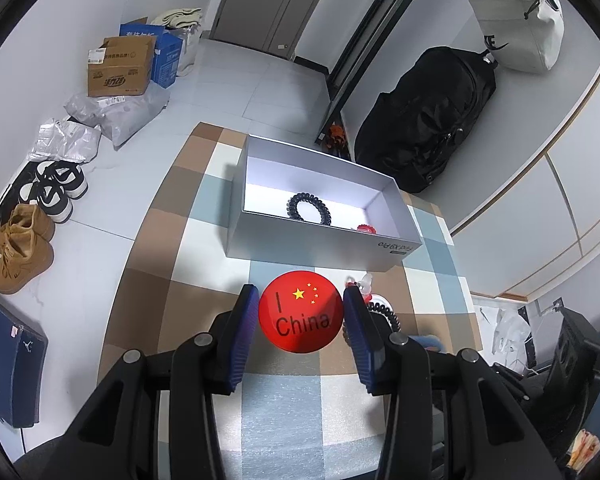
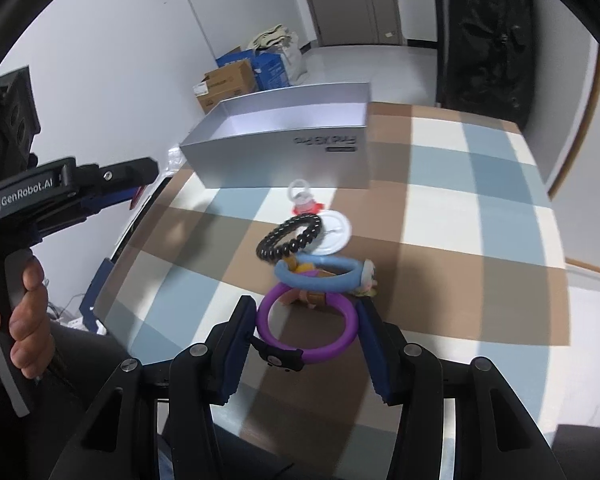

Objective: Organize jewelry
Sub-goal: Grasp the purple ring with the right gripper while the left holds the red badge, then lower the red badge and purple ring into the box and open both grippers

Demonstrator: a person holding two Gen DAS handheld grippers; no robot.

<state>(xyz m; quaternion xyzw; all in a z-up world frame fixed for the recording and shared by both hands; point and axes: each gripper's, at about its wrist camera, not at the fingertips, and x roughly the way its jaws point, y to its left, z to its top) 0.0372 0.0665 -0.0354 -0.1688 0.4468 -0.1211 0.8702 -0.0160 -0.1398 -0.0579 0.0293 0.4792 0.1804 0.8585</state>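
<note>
- Checked tablecloth (image 1: 204, 248) covered the table; floor clutter beyond: cardboard box (image 1: 118, 68), shoes (image 1: 58, 190), black backpack (image 1: 424, 120) against the wall.
- Open grey box (image 1: 320, 236) sat at the far middle of the cloth; inside, a black spiral hair tie (image 1: 309, 207) and a red item, mostly hidden by the near wall.
- Left gripper (image 1: 301, 312) pinched a red round badge (image 1: 301, 312) between both pads, just short of the box.
- Right gripper (image 2: 306, 322) had its pads against both sides of a purple ring (image 2: 306, 324) with a black clasp; lifted or resting, can't tell.
- Pile just beyond the ring: blue ring (image 2: 320, 274), black bead bracelet (image 2: 290, 236), white disc (image 2: 334, 232), small pink charm (image 2: 302, 198), overlapping and crowding the ring's far side.
- A hand (image 2: 24, 308) held the left gripper's handle at the left edge of the right wrist view.
</note>
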